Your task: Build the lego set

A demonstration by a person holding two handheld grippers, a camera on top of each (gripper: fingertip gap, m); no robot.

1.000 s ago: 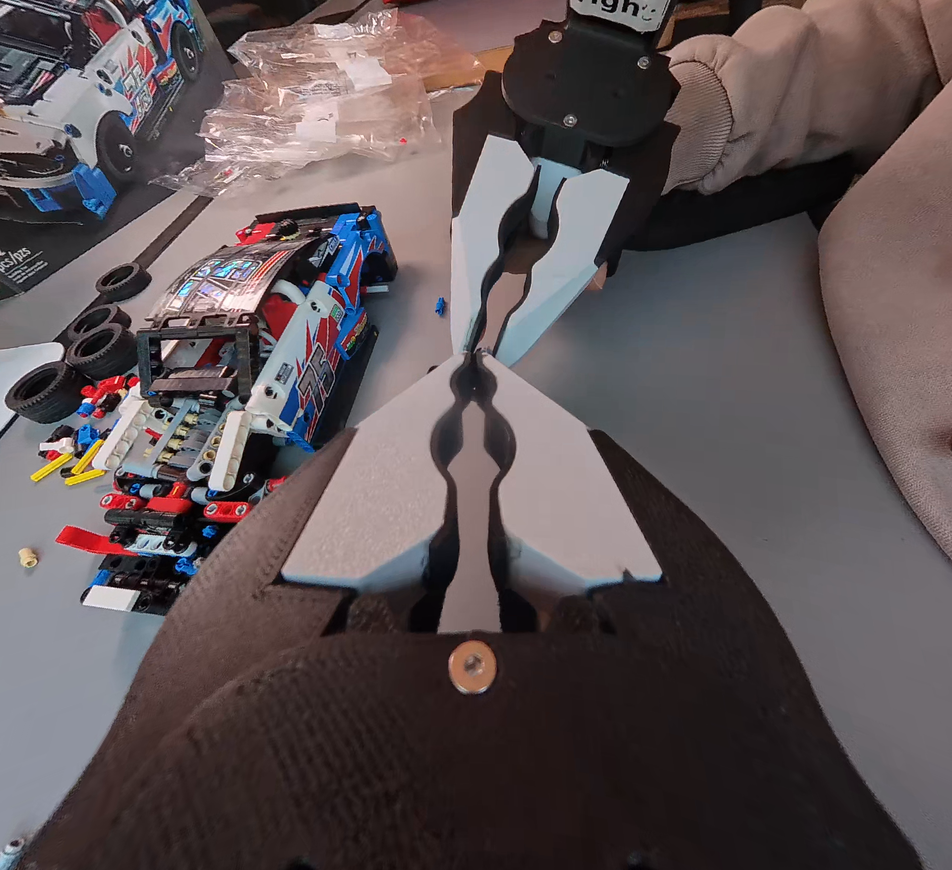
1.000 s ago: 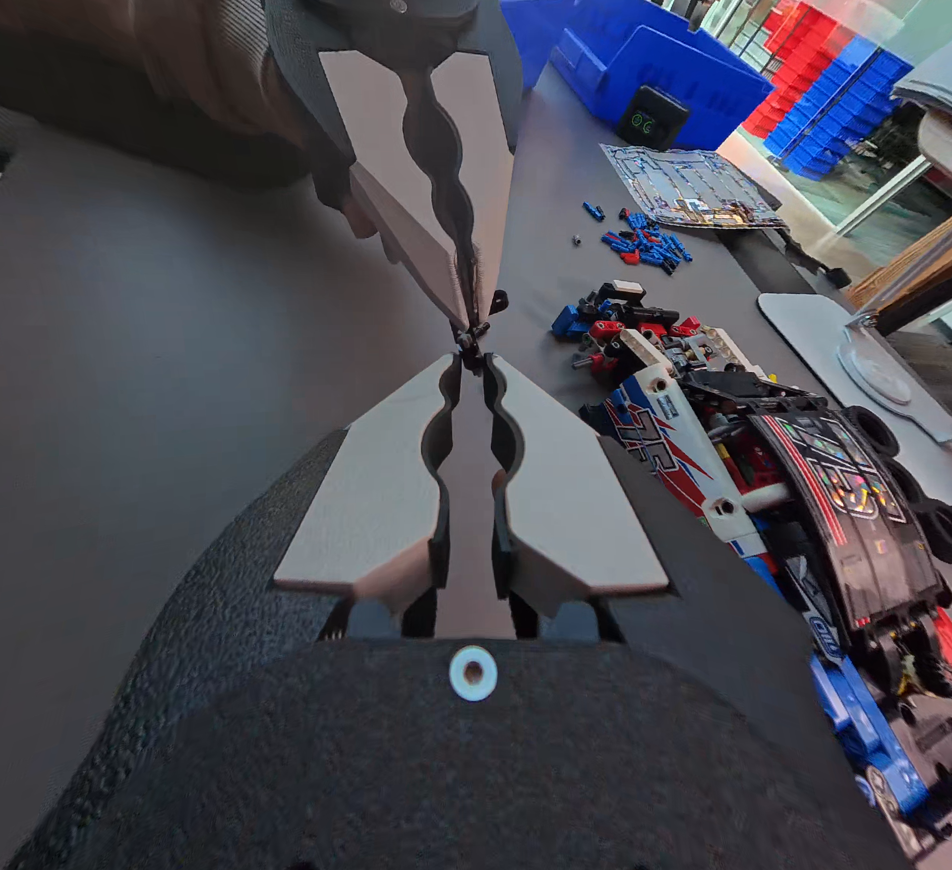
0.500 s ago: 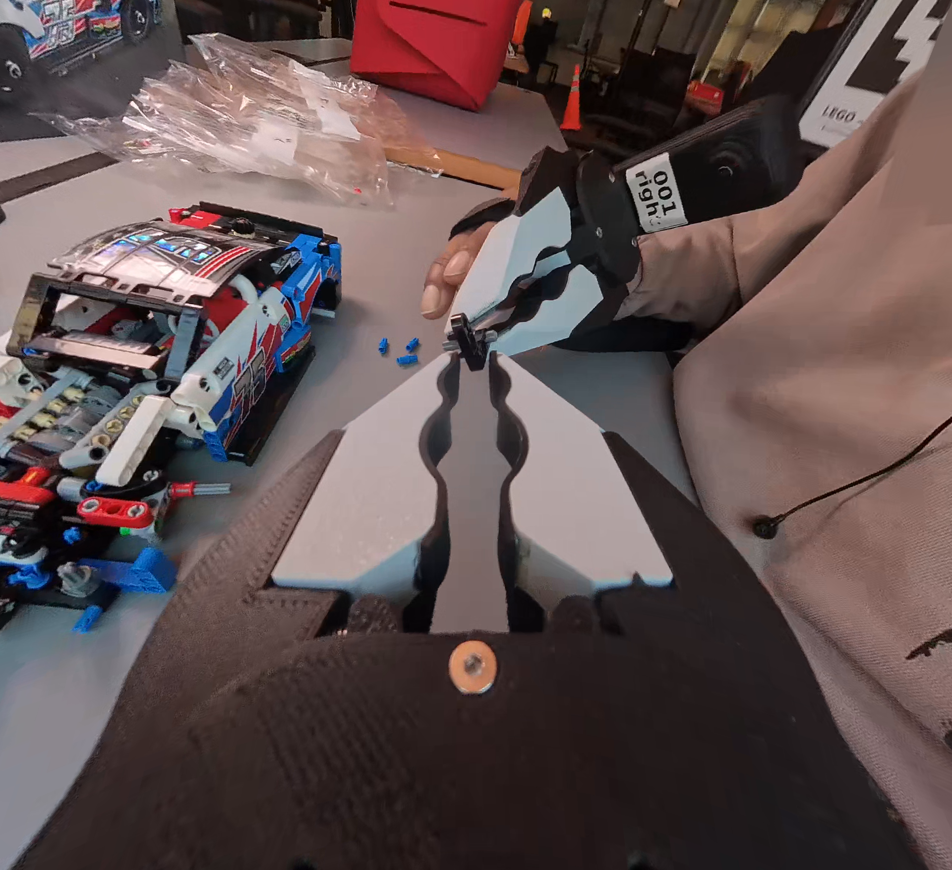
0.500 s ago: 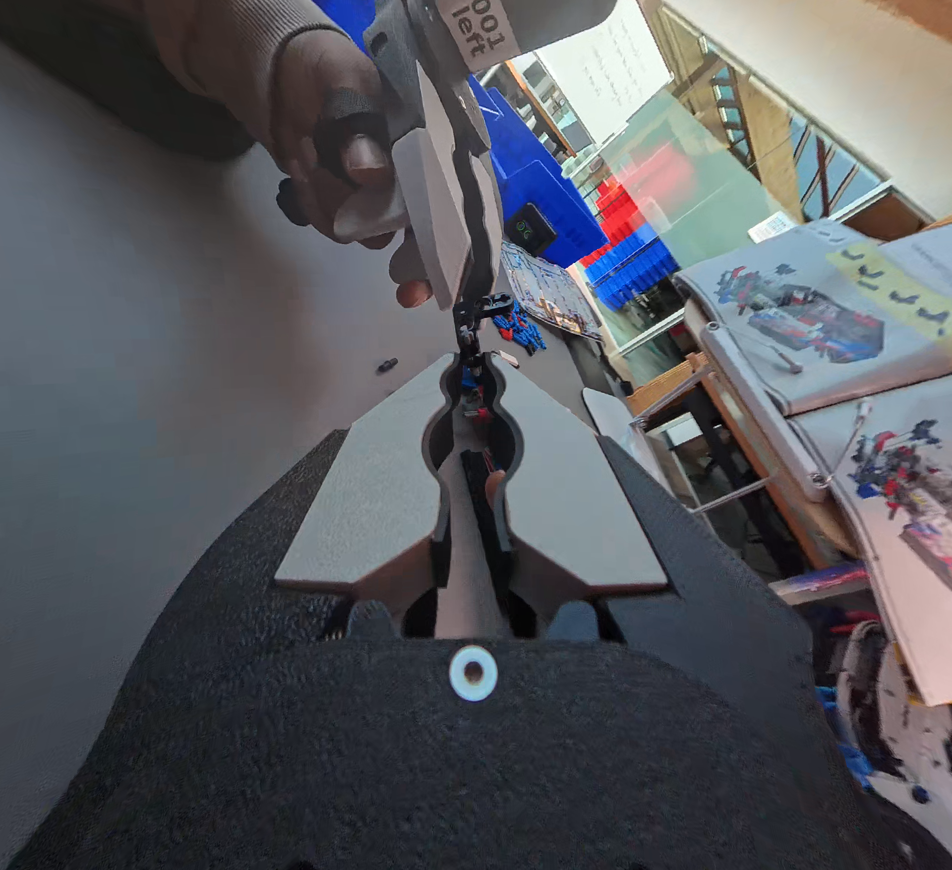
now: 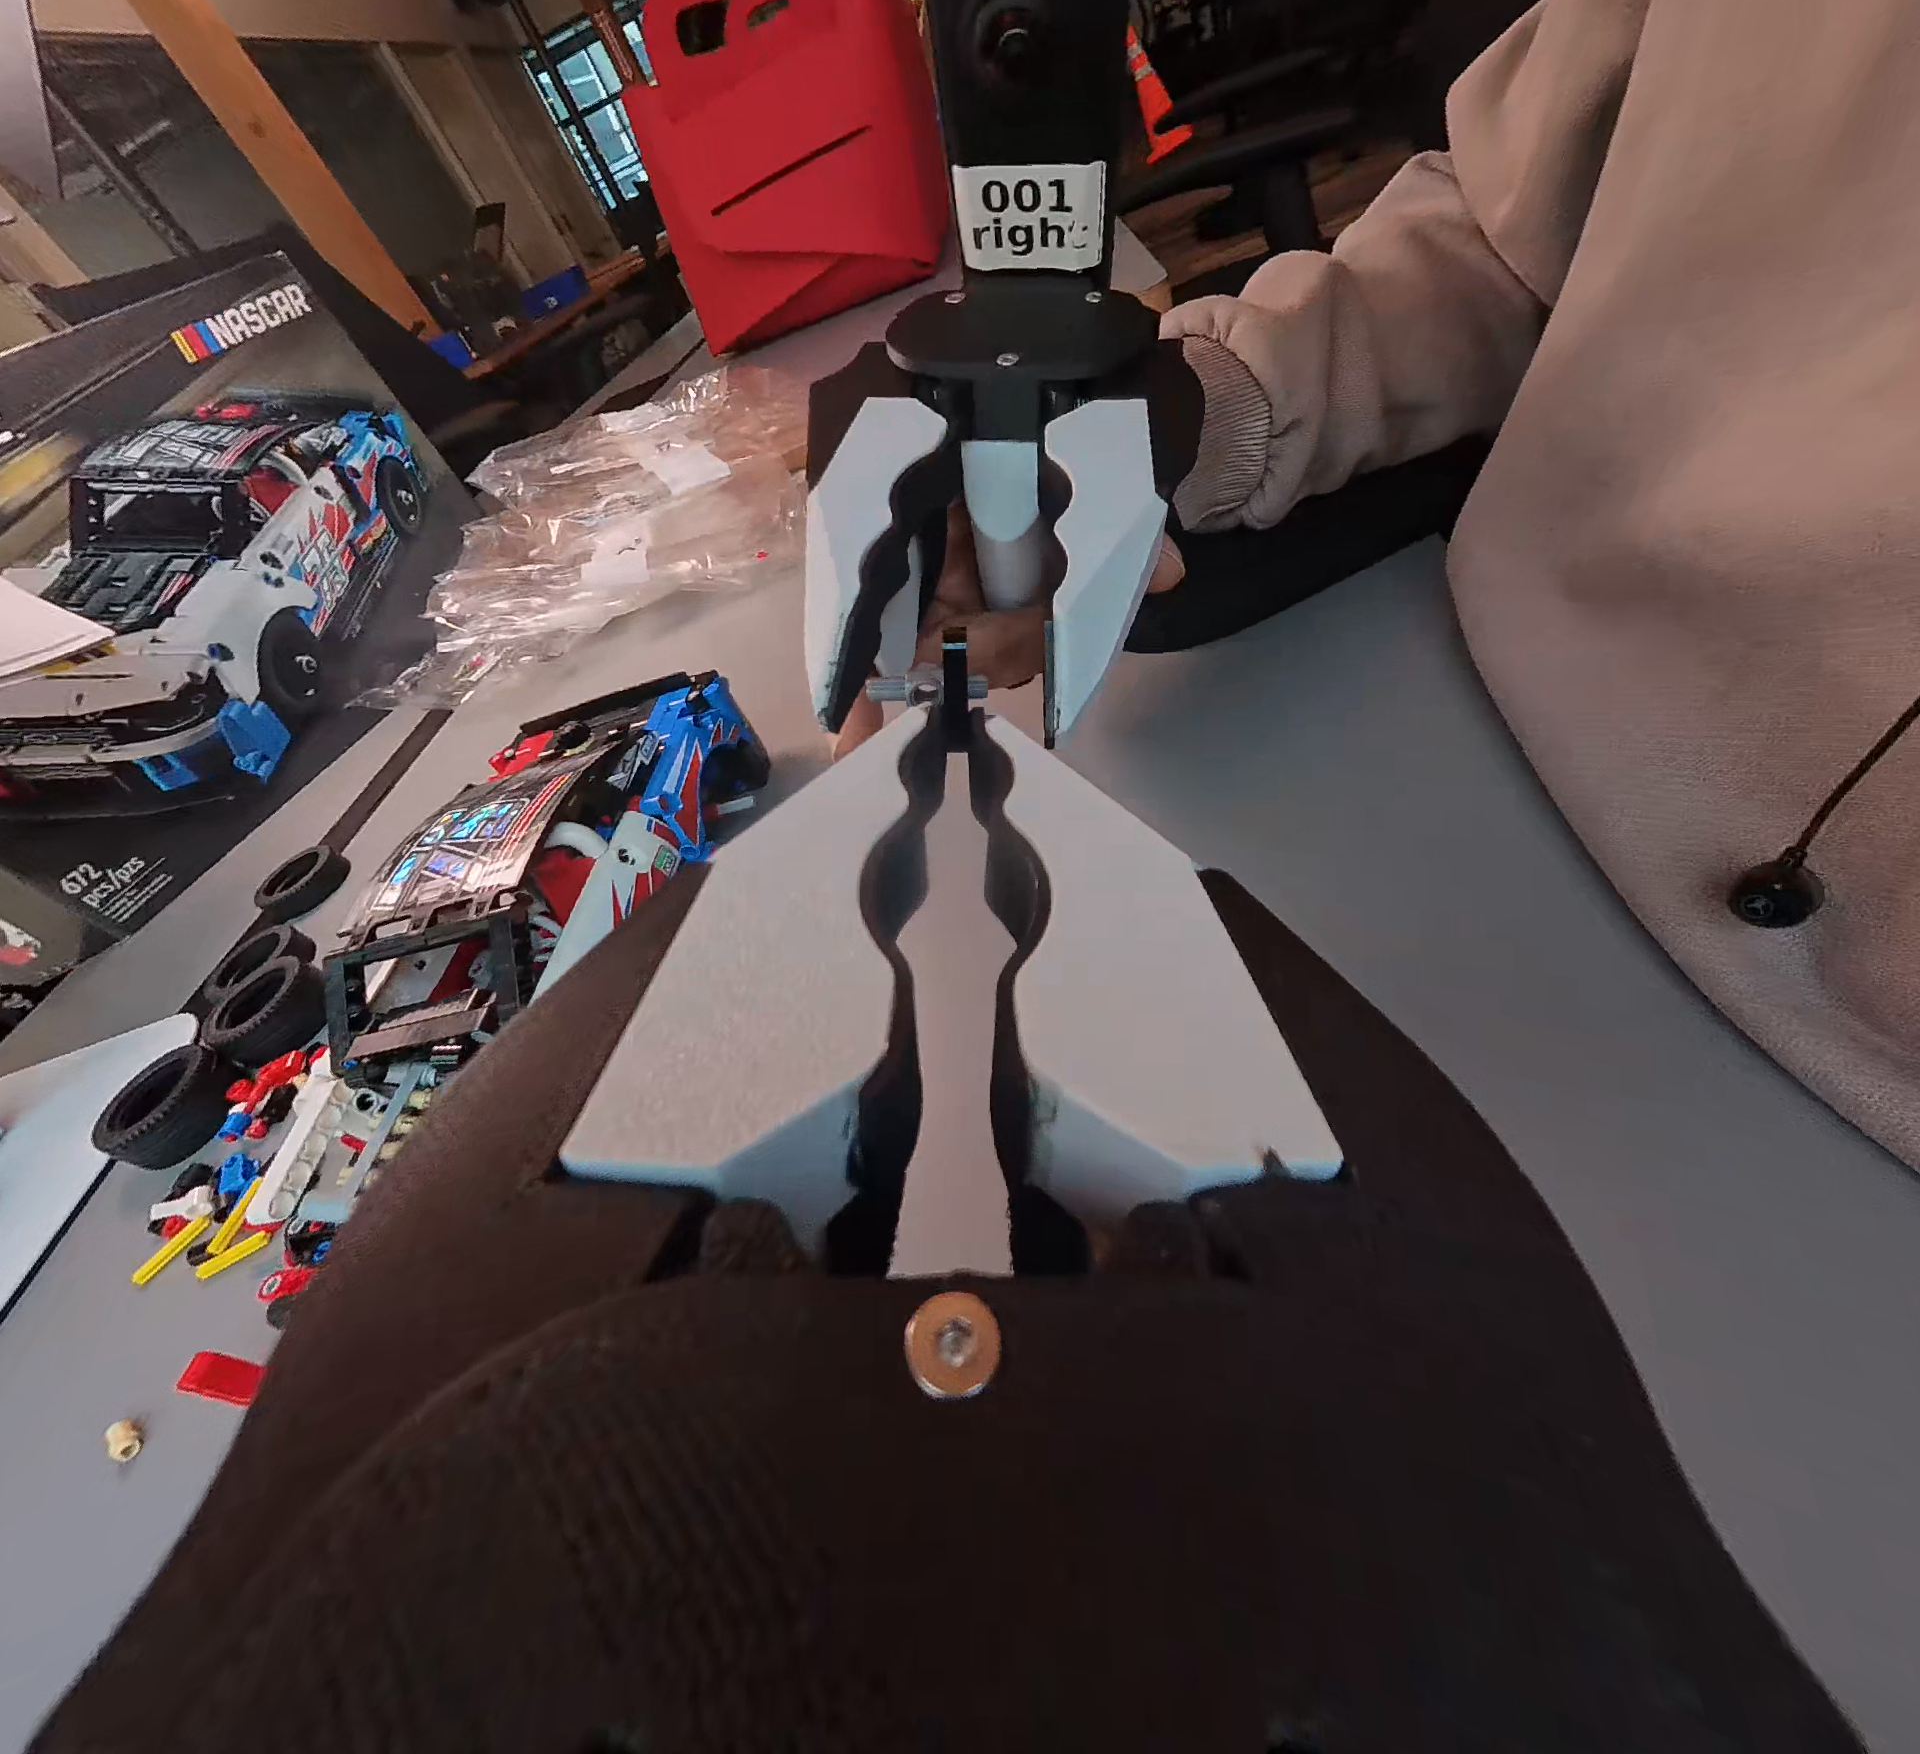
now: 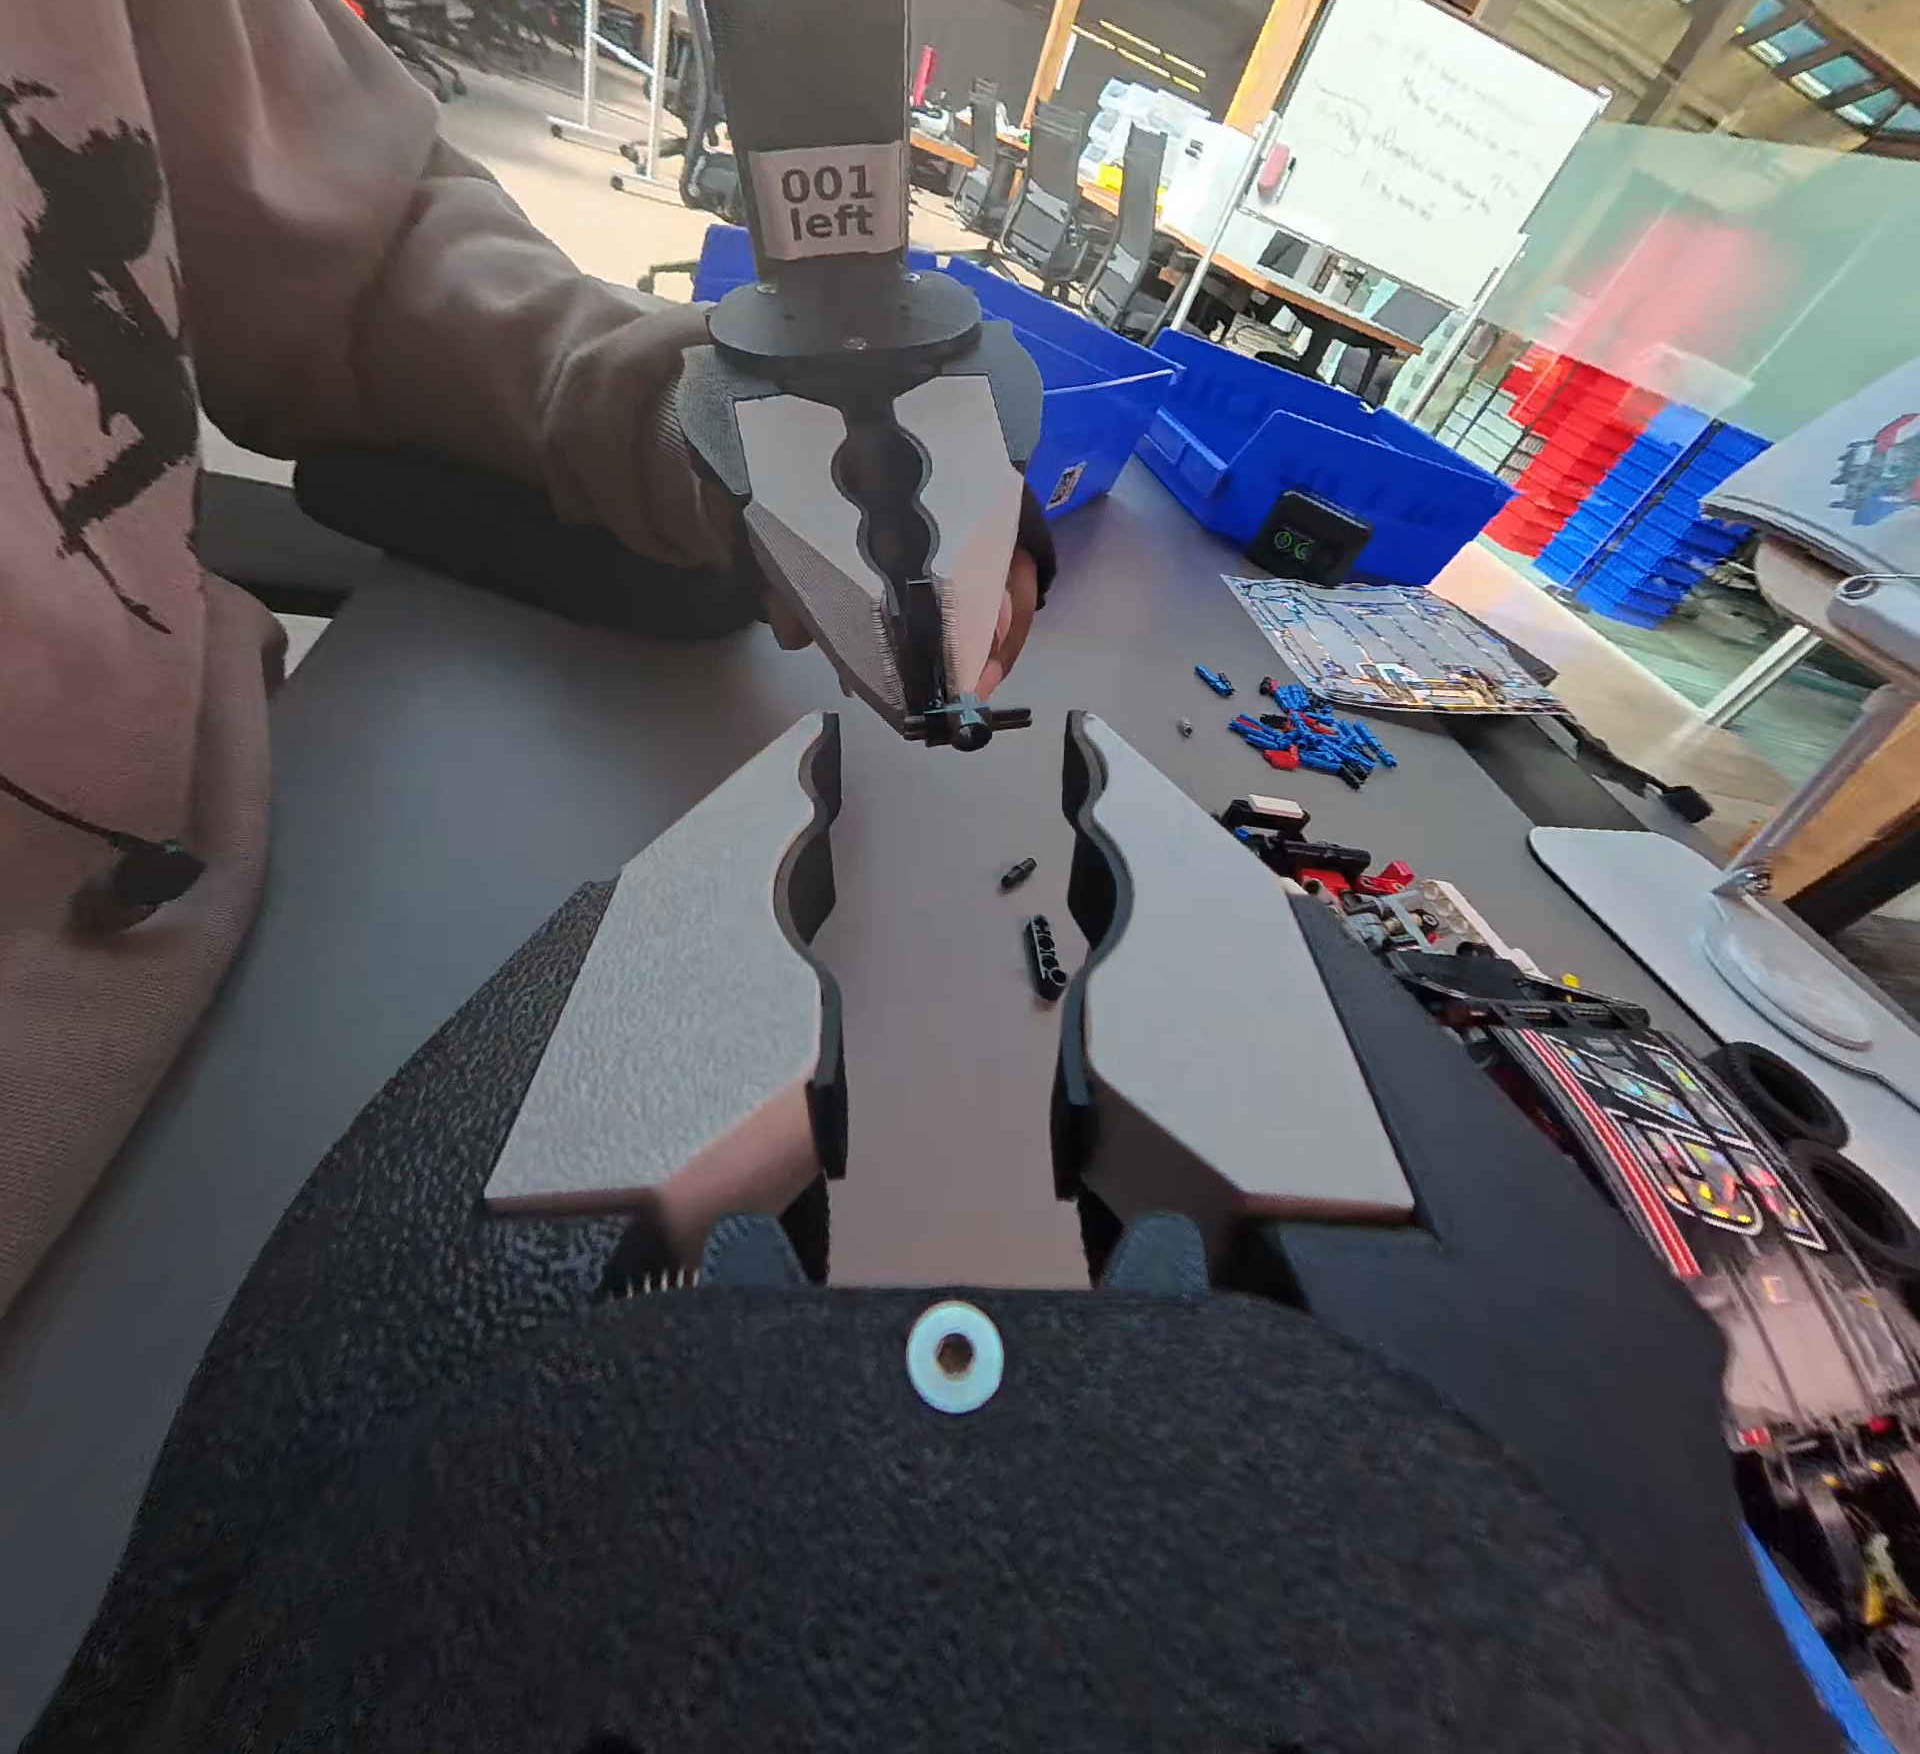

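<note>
While my left gripper point(image 5: 948, 717) pinches the tiny black lego piece with a grey cross pin point(image 5: 928, 688) at 12 o'clock, my right gripper point(image 6: 951, 748) gapes wide, empty. It looks light, stiff, easily dropped; grab the pin's ends.

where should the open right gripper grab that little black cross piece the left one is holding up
Take the black cross piece by its free crossbar end sticking out sideways, coming straight in from the right gripper's side. The left gripper is shut on the upright stem, so only the crossbar and round hub are exposed. Probably a light pinch.
</note>
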